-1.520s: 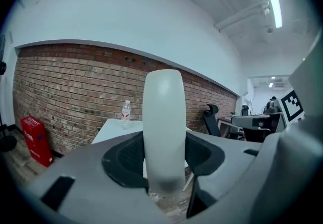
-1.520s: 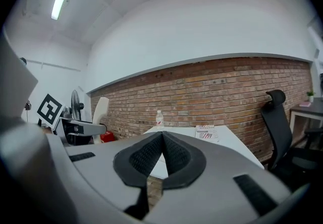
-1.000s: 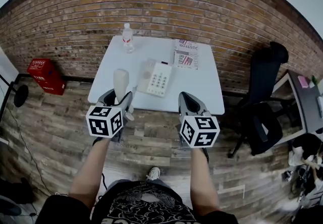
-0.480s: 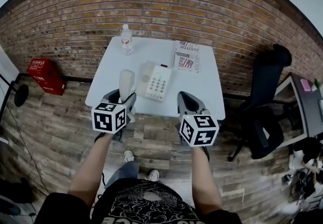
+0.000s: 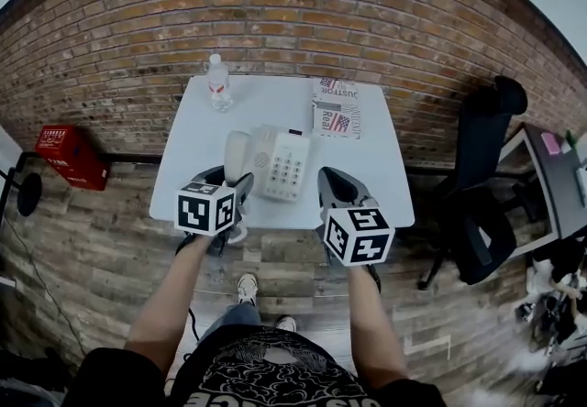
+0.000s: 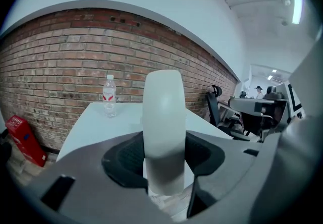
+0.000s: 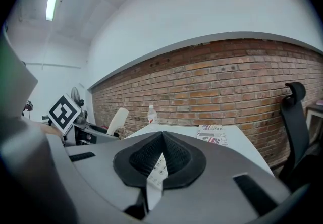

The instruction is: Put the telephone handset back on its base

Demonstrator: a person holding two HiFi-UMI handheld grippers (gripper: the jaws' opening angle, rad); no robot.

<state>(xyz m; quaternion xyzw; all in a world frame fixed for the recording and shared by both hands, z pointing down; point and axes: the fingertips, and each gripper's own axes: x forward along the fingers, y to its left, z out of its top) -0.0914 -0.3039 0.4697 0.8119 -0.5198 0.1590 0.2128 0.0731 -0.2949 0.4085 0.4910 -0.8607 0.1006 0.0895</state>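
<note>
The white telephone handset (image 5: 237, 147) stands upright between the jaws of my left gripper (image 5: 229, 178), which is shut on its lower part. In the left gripper view the handset (image 6: 162, 127) fills the middle, pinched by the dark pads. It hangs over the front of the white table (image 5: 275, 103), just left of the white telephone base (image 5: 282, 164) with its keypad. My right gripper (image 5: 335, 183) is over the table's front edge, right of the base, shut with nothing held. In the right gripper view its pads (image 7: 174, 160) meet, and the handset (image 7: 117, 119) shows at the left.
A water bottle (image 5: 217, 82) stands at the table's back left and a magazine (image 5: 335, 107) lies at the back right. A brick wall runs behind the table. A black office chair (image 5: 486, 176) is to the right, and a red box (image 5: 69, 156) sits on the wooden floor at the left.
Both grippers have moved forward toward the table. The handset has gone from over the table's front left edge to beside the base's left end. Both grips are unchanged.
</note>
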